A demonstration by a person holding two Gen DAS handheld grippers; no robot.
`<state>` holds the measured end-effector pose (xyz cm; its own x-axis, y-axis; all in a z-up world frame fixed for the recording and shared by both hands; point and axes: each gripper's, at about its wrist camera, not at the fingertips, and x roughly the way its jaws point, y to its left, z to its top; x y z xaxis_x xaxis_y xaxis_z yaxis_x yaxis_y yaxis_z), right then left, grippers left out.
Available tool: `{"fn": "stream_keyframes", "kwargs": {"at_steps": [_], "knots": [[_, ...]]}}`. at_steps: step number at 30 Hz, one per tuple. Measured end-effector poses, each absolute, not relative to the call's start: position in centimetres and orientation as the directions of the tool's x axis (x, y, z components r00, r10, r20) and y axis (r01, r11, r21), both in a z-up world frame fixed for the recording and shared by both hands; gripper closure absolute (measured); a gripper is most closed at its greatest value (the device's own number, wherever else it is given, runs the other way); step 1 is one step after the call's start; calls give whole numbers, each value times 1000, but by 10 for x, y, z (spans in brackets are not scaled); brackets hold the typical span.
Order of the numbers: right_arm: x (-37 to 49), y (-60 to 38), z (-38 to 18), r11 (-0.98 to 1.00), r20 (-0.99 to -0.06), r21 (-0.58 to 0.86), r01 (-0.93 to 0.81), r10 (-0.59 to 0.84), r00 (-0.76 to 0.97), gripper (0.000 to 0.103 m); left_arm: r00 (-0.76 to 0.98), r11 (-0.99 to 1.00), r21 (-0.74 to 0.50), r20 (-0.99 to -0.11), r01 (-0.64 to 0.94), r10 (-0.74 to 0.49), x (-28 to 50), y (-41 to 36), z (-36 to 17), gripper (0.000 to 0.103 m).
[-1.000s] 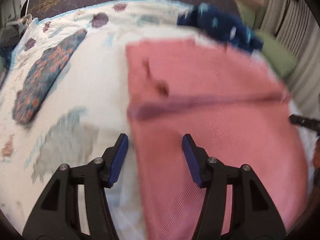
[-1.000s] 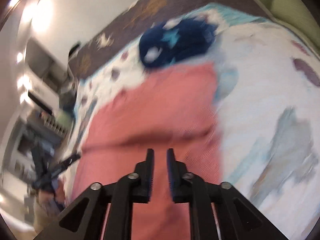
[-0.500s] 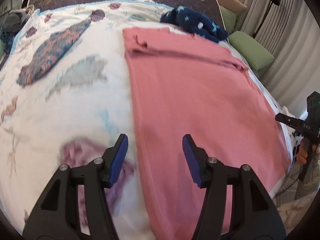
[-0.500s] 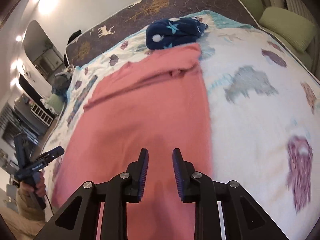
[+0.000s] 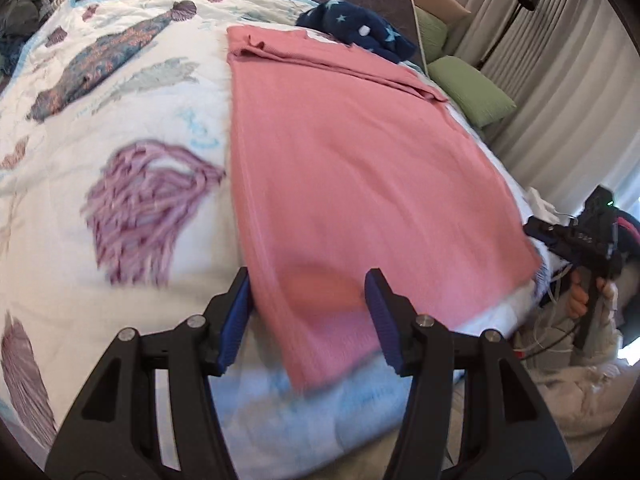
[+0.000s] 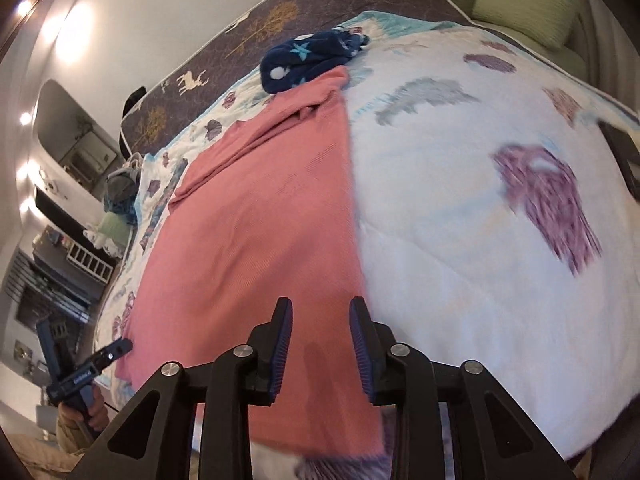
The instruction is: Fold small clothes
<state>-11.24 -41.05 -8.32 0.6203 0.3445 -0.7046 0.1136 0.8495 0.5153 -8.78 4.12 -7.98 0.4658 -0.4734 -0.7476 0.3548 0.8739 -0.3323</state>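
A pink knit garment (image 5: 352, 168) lies spread flat on the bed, with a fold across its far end. My left gripper (image 5: 308, 312) is open and empty above the garment's near left corner. In the right wrist view the same garment (image 6: 256, 240) runs away from me, and my right gripper (image 6: 320, 344) is open and empty over its near right edge. Each gripper shows in the other's view, the right one (image 5: 560, 240) beyond the garment's right corner and the left one (image 6: 100, 364) off its left corner.
A white quilt (image 5: 120, 140) with feather and shell prints covers the bed. A navy star-print garment (image 5: 356, 28) lies bunched beyond the pink one, also in the right wrist view (image 6: 312, 60). Green pillows (image 5: 468, 88) and curtains stand to the right. The bed's near edge is just below the grippers.
Both grippers have drawn back toward the near edge of the bed, so more of the pink garment shows. The right gripper has opened from nearly shut.
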Motion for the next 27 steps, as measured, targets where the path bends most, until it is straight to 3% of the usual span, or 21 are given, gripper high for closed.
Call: {"fn": "stream_keyframes", "kwargs": {"at_steps": [6, 8, 10, 16, 17, 18, 19, 20, 21, 27], "knots": [[-143, -415, -87, 839, -694, 532, 110, 358, 625, 71, 424, 859, -342, -761, 381, -491, -112, 43, -83, 45], [-150, -416, -87, 846, -703, 519, 122, 341, 625, 64, 426, 860, -329, -763, 391, -486, -119, 42, -83, 45], [-156, -418, -89, 843, -702, 522, 126, 342, 625, 64, 430, 861, -328, -762, 389, -485, -122, 44, -84, 45], [-159, -422, -95, 823, -686, 555, 122, 371, 626, 62, 431, 847, -393, -735, 357, -523, -114, 48, -86, 46], [-158, -421, -95, 822, -686, 557, 119, 375, 624, 61, 434, 844, -406, -728, 349, -530, -112, 50, -86, 48], [-156, -420, -96, 821, -686, 558, 115, 379, 621, 60, 441, 843, -417, -721, 341, -535, -111, 51, -85, 61], [-156, -420, -96, 820, -685, 560, 113, 382, 620, 60, 443, 842, -427, -717, 331, -538, -108, 53, -85, 81], [-154, -419, -97, 818, -682, 565, 110, 388, 620, 59, 444, 842, -439, -716, 314, -539, -105, 55, -86, 90], [-152, -419, -98, 812, -676, 575, 106, 397, 621, 59, 445, 842, -451, -715, 294, -539, -101, 58, -86, 94], [-137, -417, -106, 744, -611, 667, 34, 520, 597, 58, 450, 849, -438, -721, 294, -527, -99, 61, -81, 95]]}}
